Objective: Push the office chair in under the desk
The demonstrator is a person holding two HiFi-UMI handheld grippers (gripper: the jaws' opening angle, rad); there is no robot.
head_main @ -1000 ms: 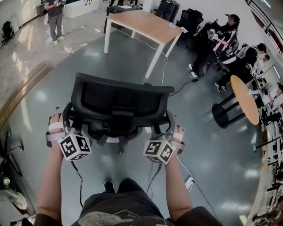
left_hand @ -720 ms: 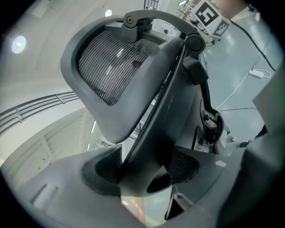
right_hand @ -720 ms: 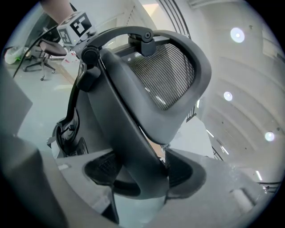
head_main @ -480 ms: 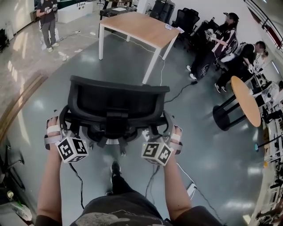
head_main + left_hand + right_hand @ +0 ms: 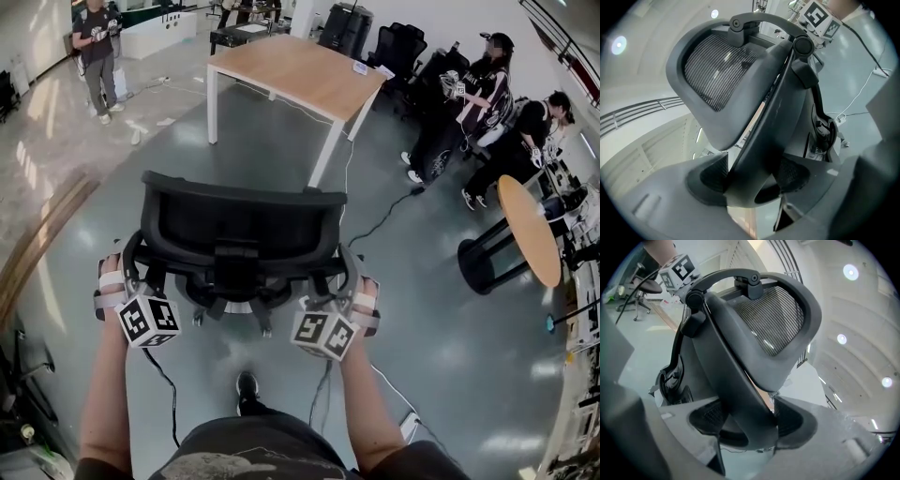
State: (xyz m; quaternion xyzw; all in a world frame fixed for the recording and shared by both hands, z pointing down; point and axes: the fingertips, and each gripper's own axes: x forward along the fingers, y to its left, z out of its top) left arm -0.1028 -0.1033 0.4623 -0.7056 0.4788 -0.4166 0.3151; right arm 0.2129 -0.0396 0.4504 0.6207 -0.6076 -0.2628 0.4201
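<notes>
1. Left gripper view: the left gripper (image 5: 752,176) has both jaws clamped on one dark side bar of the office chair (image 5: 740,84), with a ribbed pad (image 5: 710,173) pressed against each face of the bar.
2. Right gripper view shows the mirror case. The right gripper (image 5: 746,423) is closed tight on the opposite side bar of the same back frame, so there are two grips on one chair.
3. Two marker cubes (image 5: 148,319) sit nearest the person in the head view, one on each gripper. One bare forearm (image 5: 105,403) runs back from each.
4. Between the two grippers rises the chair's single mesh backrest (image 5: 242,217). Its rear faces the person, and its star base stands on the glossy grey floor (image 5: 441,356).
5. One shoe (image 5: 246,384) shows on the floor just behind the chair base, and one cable (image 5: 380,217) trails across the floor beyond the chair.
6. One desk (image 5: 295,67) with a wooden top and white legs stands ahead of the chair and well apart from it. The chair is not under the desk.
7. One round wooden table (image 5: 530,225) on a black base stands to the right.
8. Three other people are in view: one standing (image 5: 96,47) at the far left and two (image 5: 483,89) to the right of the desk.
</notes>
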